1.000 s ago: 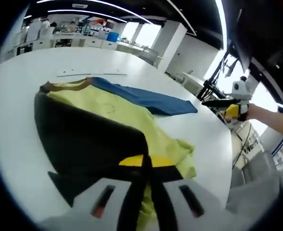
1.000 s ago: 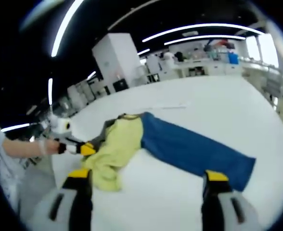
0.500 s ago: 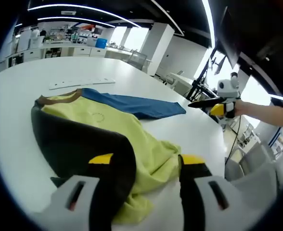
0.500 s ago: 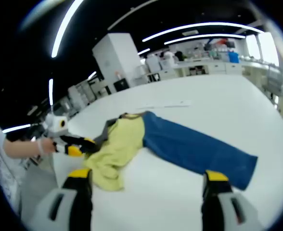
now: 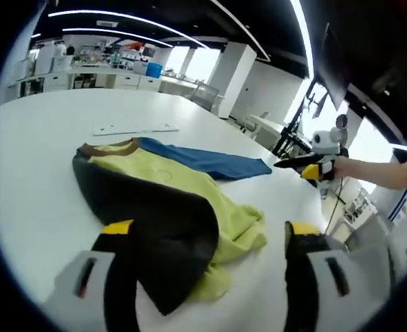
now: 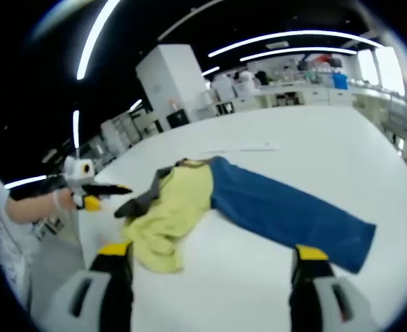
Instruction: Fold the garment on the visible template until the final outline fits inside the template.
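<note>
I see no template outline under the garment (image 5: pixel 169 187), rumpled mid-table (image 6: pixel 307 149). My left gripper (image 5: pixel 207 238) has let go of its dark sleeve, jaws spread; right gripper (image 6: pixel 207 259) spread, empty.

**Two low views crossed over one garment**

The left gripper view is set low and close to the garment (image 5: pixel 169 200), faced along the white surface (image 5: pixel 37 138) toward distant counters. The right gripper view is held farther back on the opposite side. The garment (image 6: pixel 217 204), the surface and each opposite gripper are shared.
</note>
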A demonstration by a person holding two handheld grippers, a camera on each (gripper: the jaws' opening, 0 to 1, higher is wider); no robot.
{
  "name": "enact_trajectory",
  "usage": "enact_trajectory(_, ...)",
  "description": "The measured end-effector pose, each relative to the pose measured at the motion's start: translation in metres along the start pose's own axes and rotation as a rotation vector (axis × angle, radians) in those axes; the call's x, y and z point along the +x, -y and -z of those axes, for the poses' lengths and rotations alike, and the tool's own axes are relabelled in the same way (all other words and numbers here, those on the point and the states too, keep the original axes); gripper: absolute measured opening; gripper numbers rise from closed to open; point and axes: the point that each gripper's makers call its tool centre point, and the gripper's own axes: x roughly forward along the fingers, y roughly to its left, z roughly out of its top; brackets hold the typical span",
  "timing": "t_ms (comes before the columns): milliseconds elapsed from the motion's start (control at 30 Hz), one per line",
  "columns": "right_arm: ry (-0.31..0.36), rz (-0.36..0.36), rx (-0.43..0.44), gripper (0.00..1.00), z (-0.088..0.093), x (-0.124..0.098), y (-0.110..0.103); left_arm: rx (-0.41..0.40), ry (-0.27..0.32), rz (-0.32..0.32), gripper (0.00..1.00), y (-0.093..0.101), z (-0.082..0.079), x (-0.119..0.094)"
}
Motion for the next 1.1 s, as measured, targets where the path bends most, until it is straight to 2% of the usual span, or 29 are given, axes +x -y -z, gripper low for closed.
enact_trajectory(200,-0.009,-0.004,-0.002,0.94,0.002,0.002,-0.002,-0.043,-0.001,-0.049,0.81,-0.027,0.008,-0.01)
enact_trajectory(400,-0.008,-0.007,0.0,0.94,0.002,0.002,-0.004,-0.126,0.017,-0.12,0.68,-0.054,0.021,-0.022)
enact_trajectory(500,-0.01,-0.006,0.0,0.94,0.003,0.002,-0.005,-0.16,0.018,-0.166,0.65,-0.064,0.029,-0.029)
enact_trajectory(733,-0.014,-0.007,0.006,0.94,0.006,0.003,-0.006,-0.233,0.019,-0.217,0.53,-0.074,0.045,-0.042)
enact_trajectory(833,-0.017,-0.008,0.006,0.94,0.007,0.004,-0.007,-0.251,0.005,-0.222,0.41,-0.074,0.05,-0.044)
enact_trajectory(1100,-0.02,-0.007,0.003,0.94,0.007,0.003,-0.006,-0.317,-0.025,-0.175,0.27,-0.062,0.062,-0.037)
